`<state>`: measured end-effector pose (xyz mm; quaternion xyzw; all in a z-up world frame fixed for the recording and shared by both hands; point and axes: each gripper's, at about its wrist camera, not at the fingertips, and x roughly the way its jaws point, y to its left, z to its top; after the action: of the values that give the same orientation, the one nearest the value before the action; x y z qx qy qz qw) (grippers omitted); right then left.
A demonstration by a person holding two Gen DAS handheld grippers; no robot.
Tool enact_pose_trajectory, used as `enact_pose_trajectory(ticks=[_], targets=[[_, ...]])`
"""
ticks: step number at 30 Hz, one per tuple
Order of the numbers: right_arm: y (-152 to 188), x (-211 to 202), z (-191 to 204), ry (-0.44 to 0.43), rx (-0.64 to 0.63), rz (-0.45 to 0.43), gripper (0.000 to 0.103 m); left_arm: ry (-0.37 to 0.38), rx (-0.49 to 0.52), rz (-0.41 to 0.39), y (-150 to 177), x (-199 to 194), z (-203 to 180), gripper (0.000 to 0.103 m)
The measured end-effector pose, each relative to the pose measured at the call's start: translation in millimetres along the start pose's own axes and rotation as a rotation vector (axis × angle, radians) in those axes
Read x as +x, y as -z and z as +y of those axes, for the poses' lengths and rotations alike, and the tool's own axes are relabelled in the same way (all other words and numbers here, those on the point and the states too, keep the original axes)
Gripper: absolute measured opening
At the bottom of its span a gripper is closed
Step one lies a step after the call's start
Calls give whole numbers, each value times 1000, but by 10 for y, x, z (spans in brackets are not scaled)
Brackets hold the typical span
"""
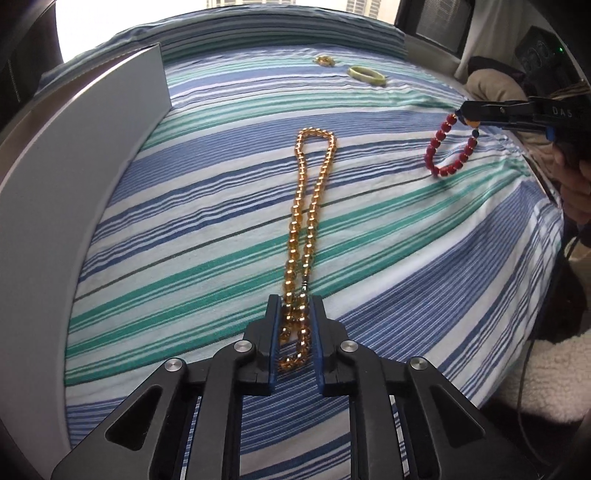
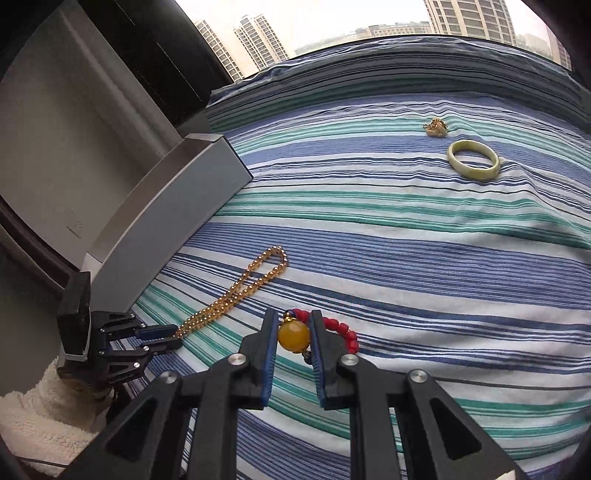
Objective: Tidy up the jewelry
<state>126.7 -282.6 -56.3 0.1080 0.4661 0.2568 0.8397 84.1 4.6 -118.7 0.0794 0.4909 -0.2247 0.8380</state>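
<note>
Both claws are loaded: my left gripper [image 1: 294,325] clamps the near end of the amber bead necklace [image 1: 308,206], its length running straight ahead across the striped bedsheet [image 1: 369,258]; my right gripper [image 2: 293,334] pinches the red bead bracelet [image 1: 448,146] by its yellow bead, with the grey box [image 2: 166,218] nearer my left.

Striped bedsheet [image 2: 406,236] below a daylit window [image 2: 332,22] (towers outside).

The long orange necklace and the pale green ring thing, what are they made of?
The orange bead necklace looks like glass or clear resin: its beads are see-through and glint. The pale green bangle looks like polished stone, maybe jade: milky, smooth, softly shiny. Neither can be told for sure from looks alone.
</note>
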Motion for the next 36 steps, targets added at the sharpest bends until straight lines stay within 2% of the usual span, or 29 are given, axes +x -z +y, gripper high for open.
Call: enact_pose_trajectory(ticks=[1,5,9,11,14,16,18,19,20,21,23,25,29,32,36], targets=[[-1,-16,3,-4,8,-8,17,14,-23,-16,-1,-47,23,0],[78,-157,7,-23,40,-34,17,48,-133,-46,-56,-218,188,0],[101,-206,-19,-17,52,-48,17,16,-136,-71,-139,-272,213,0],[91,-209,-56,-9,61,-54,17,3,-131,-49,-201,-187,183,5],[107,-246,-88,-5,74,-63,17,8,-89,-56,-319,-66,50,46],[129,-260,-86,-5,78,-67,17,-9,-30,-53,-413,49,-81,54],[159,-267,-71,-14,80,-68,17,-59,24,-16,-479,213,-176,54],[178,-274,-62,-16,80,-68,17,-78,41,16,-492,310,-201,48],[193,-283,-54,-19,79,-70,17,-80,50,54,-484,393,-216,33],[206,-293,-48,-22,80,-73,17,-70,57,29,-482,380,-239,16],[226,-320,-48,-27,85,-80,17,-12,30,52,-482,362,-249,10],[243,-347,-61,-32,90,-88,17,15,-3,19,-478,265,-231,0],[251,-402,-63,-32,96,-105,17,92,-123,-51,-537,-39,-67,0],[232,-450,-33,-37,94,-118,17,102,-111,-101,-592,-235,-48,0],[191,-468,48,-38,71,-124,17,10,-18,-39,-559,-94,-134,7]])
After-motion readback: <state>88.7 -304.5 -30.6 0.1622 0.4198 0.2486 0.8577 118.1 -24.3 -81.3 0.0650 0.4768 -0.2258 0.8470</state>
